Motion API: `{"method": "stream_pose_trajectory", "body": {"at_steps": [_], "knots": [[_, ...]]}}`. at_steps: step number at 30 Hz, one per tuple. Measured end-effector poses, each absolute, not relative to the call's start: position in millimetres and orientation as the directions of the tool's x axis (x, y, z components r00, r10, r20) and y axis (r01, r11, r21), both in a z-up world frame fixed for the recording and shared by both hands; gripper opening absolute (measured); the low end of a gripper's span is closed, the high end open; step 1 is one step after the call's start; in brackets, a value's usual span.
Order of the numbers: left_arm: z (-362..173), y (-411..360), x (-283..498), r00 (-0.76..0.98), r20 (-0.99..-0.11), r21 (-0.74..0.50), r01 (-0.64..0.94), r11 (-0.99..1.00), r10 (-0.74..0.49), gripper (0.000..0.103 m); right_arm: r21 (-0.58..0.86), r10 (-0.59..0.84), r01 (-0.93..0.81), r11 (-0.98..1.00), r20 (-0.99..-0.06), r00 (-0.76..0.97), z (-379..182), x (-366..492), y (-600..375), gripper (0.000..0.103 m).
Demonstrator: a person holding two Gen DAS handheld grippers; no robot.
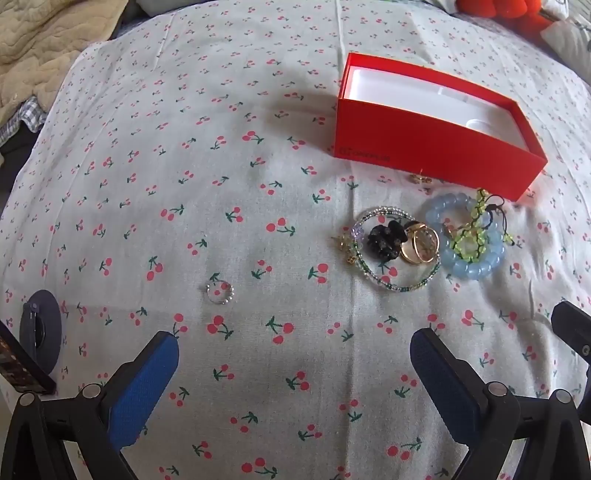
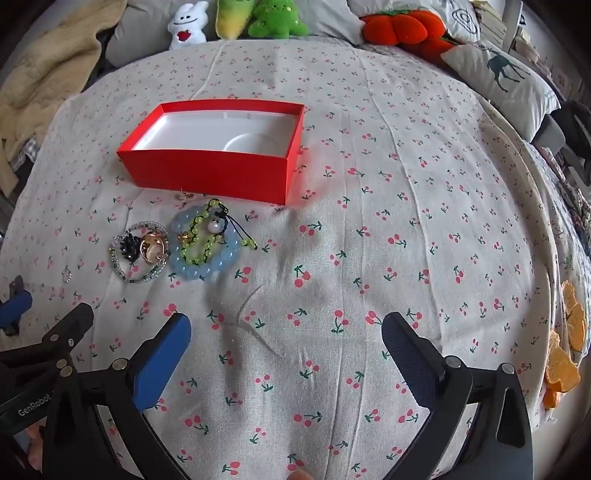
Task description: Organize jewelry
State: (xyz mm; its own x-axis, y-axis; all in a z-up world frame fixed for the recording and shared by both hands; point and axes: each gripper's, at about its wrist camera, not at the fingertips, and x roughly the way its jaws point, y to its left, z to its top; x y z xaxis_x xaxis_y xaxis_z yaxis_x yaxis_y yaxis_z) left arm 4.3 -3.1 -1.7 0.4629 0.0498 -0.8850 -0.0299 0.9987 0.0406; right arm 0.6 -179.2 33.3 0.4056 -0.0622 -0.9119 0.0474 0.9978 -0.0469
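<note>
An open red box (image 1: 424, 147) with a white empty inside lies on the cherry-print bedsheet; it also shows in the right wrist view (image 2: 210, 173). In front of it lies a pile of jewelry: a blue bead bracelet (image 1: 476, 264) (image 2: 199, 271), a green bead charm (image 1: 469, 236) (image 2: 199, 247), gold rings (image 1: 421, 243) (image 2: 151, 249), a black flower piece (image 1: 382, 240) (image 2: 131, 247) and a thin bead bracelet (image 1: 391, 284) (image 2: 136, 278). A small silver ring (image 1: 219, 291) lies apart to the left. My left gripper (image 1: 293, 350) is open and empty, near the silver ring. My right gripper (image 2: 286, 336) is open and empty.
A small gold earring (image 1: 421, 179) lies by the box's front wall. Plush toys (image 2: 236, 18) and pillows (image 2: 498, 77) line the bed's far edge. A beige blanket (image 1: 40, 48) lies far left. Orange peels (image 2: 565, 354) lie at the right edge. A dark disc (image 1: 40, 328) sits at left.
</note>
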Motion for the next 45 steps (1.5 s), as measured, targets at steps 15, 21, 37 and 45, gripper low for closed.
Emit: {"method": "stream_pose_trajectory", "body": {"at_steps": [15,21,37,45], "knots": [[-2.7,-4.4,3.9,0.463,-0.885,0.045,-0.025,0.999,0.051,0.103,-0.046,-0.061,0.048,0.998,-0.911,0.407,32.3,-0.2,-179.0,0.103],[-3.0,-5.0,4.2,0.464,-0.884,0.045,-0.027,0.999,0.053,0.103,-0.045,-0.061,0.048,0.998,-0.913,0.404,32.8,-0.5,-180.3,0.103],[-2.8,-3.9,3.7,0.465,-0.884,0.044,-0.031,0.999,0.054,0.103,-0.045,-0.06,0.048,0.998,-0.913,0.402,31.4,-0.8,-180.3,0.103],[-2.1,-3.0,3.6,0.463,-0.885,0.045,-0.028,0.999,0.053,0.103,-0.044,-0.059,0.048,0.998,-0.914,0.401,31.4,1.0,-180.7,0.103]]}}
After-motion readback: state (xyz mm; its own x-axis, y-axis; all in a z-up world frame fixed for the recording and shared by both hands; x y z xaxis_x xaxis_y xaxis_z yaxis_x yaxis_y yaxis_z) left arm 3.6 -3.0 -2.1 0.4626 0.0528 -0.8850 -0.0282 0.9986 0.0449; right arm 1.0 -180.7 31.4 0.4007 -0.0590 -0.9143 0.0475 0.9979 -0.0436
